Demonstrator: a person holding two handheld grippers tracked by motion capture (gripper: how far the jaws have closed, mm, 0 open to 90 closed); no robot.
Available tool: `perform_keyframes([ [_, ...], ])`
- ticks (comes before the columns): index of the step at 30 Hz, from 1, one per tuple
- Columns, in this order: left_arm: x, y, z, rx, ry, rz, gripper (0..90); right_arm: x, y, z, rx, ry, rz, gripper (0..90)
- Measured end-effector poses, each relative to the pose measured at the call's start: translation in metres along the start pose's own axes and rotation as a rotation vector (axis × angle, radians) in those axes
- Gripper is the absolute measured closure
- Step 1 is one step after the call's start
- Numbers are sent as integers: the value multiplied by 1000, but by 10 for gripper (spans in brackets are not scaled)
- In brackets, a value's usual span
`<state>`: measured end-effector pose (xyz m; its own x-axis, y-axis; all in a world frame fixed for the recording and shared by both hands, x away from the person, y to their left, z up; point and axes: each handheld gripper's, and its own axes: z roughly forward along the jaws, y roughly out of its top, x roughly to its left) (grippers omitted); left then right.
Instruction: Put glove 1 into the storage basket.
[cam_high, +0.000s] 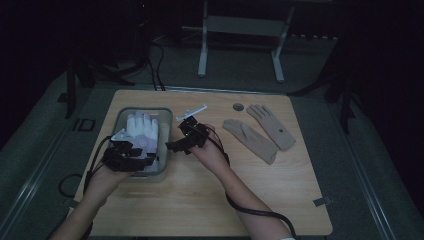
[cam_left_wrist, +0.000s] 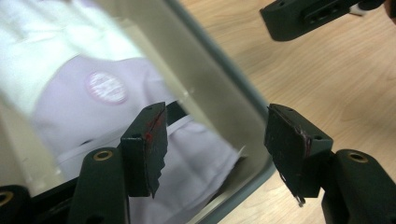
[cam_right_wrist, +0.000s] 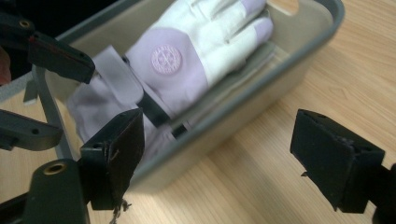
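Observation:
A grey bin (cam_high: 170, 131) stands on the left half of the wooden table, and a white and lilac glove (cam_high: 142, 127) with a round badge lies inside it. My left gripper (cam_high: 147, 157) hovers over the bin's near end. In the left gripper view its jaws (cam_left_wrist: 217, 140) stand apart above the glove's cuff (cam_left_wrist: 196, 163) and the bin wall (cam_left_wrist: 219, 93), with nothing gripped. My right gripper (cam_high: 175, 142) sits just right of the bin. Its jaws (cam_right_wrist: 217, 140) are wide apart, facing the bin (cam_right_wrist: 261, 93) and glove (cam_right_wrist: 187, 51), and hold nothing.
Two beige gloves (cam_high: 250, 140) (cam_high: 272, 126) lie side by side on the right of the table. A small grey disc (cam_high: 238, 106) and a pale flat strip (cam_high: 192, 111) lie near the far edge. Cables trail from both grippers.

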<state>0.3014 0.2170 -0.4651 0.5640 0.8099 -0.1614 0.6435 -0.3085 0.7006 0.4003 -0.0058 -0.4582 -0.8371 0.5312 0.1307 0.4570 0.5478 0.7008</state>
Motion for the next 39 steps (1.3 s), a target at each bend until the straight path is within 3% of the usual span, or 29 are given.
perform_keyframes([
  [3, -7, 3, 4, -1, -16, 15, 396, -3, -5, -5, -1, -15, -6, 175],
  [5, -19, 8, 14, 21, -27, 52, 396, -12, -15, -14, -3, -21, 4, 172],
  [9, -31, 12, 20, 8, -43, 58, 396, -19, -27, -24, 3, -34, 6, 172],
  [11, -42, 15, 24, -6, -64, 80, 395, -23, -32, -29, 4, -39, 11, 171],
  [14, -52, 19, 28, -16, -60, 100, 386, -29, -39, -39, 0, -59, 16, 167],
  [19, -67, 22, 36, -15, -95, 109, 262, -39, -52, -55, -13, -80, 24, 149],
  [22, -75, 22, 46, -2, -89, 126, 167, -44, -60, -65, -20, -87, 34, 143],
  [26, -82, 22, 56, 2, -135, 137, 117, -48, -68, -73, -14, -113, 33, 143],
  [30, -87, 20, 69, -42, -149, 117, 96, -56, -81, -82, -25, -126, 57, 144],
  [32, -89, 19, 75, -40, -159, 128, 82, -61, -88, -84, -27, -129, 74, 144],
  [37, -95, 10, 89, -104, -182, 140, 74, -66, -101, -83, -32, -127, 87, 146],
  [39, -96, 6, 95, -95, -201, 144, 72, -68, -106, -83, -29, -123, 86, 147],
])
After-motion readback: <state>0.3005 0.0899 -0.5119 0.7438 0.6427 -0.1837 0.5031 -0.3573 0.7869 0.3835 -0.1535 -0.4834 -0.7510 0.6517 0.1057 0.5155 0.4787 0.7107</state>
